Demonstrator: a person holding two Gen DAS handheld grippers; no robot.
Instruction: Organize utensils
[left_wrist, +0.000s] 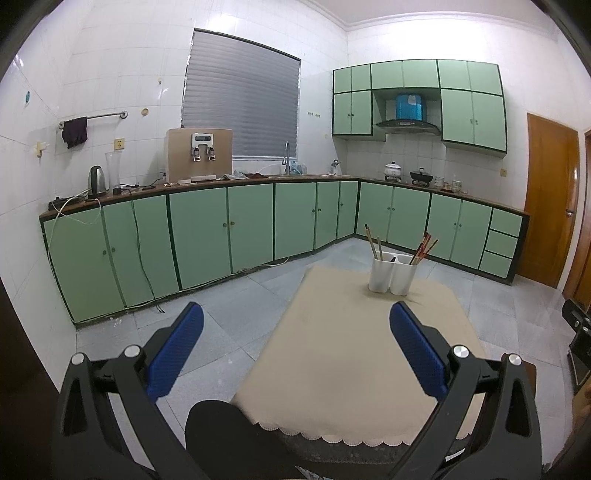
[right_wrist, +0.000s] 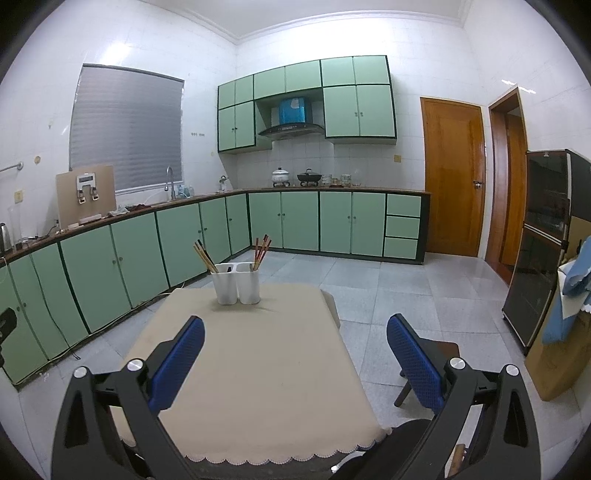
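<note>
Both your grippers, left gripper (left_wrist: 295, 343) and right gripper (right_wrist: 295, 345), hang wide open and empty. The chopsticks (right_wrist: 260, 251) already stand sorted in the white holder (right_wrist: 236, 282) at the table's (right_wrist: 273, 369) far end, so little looks left.

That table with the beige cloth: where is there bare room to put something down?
The table is bare from its scalloped near edge up to the white holder. The only crowded spot is the far end, where the holder stands with chopsticks.
</note>
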